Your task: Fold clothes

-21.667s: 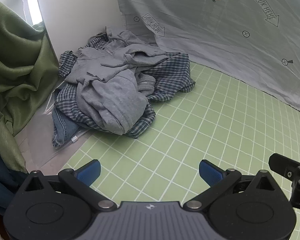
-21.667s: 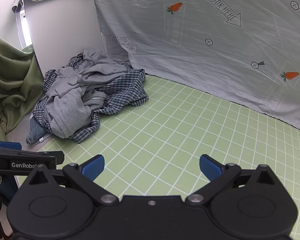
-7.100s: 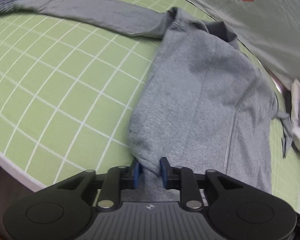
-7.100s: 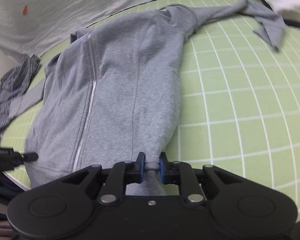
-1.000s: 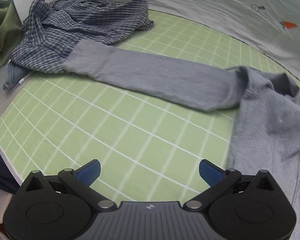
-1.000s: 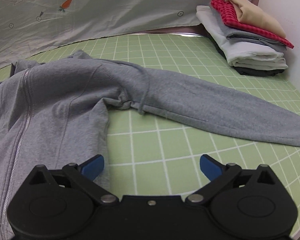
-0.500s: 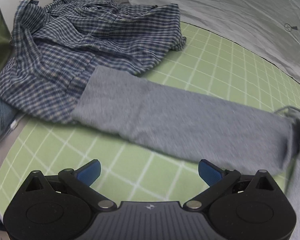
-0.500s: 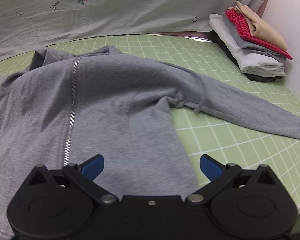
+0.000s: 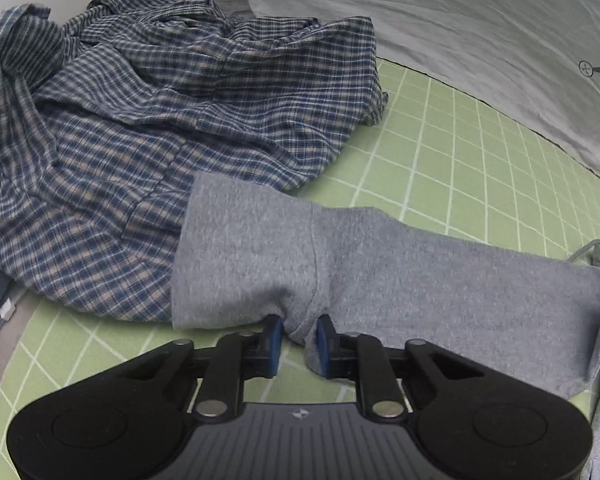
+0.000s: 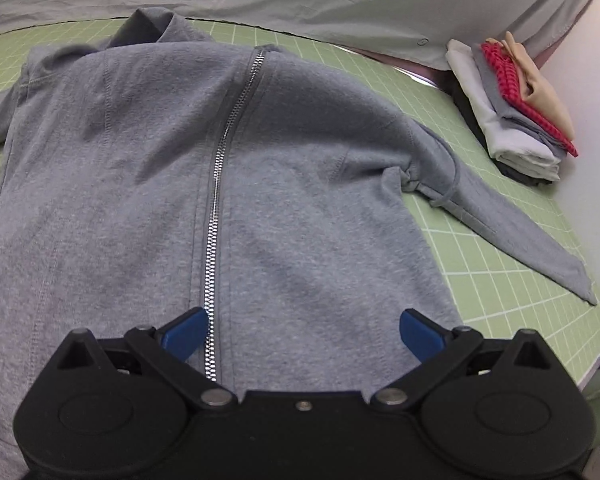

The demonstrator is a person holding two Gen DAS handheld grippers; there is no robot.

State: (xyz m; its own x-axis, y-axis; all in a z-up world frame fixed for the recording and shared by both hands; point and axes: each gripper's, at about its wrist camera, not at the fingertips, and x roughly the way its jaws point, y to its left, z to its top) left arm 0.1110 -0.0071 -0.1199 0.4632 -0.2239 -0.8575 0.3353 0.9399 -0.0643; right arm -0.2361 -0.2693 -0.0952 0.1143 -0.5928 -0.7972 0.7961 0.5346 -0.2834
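Fleece sleeve [image 9: 380, 272] bunches between left gripper [image 9: 299, 334] jaws.

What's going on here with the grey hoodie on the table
A person with a gripper in each hand is folding a grey zip hoodie spread front up on a green grid mat. The left gripper has pinched one sleeve near its cuff, which lies against a crumpled plaid shirt. The right gripper is open over the hoodie's body, holding nothing. A folded stack sits at the far right.

Plaid shirt [image 9: 140, 120] partly under grey sleeve [image 9: 340, 256].
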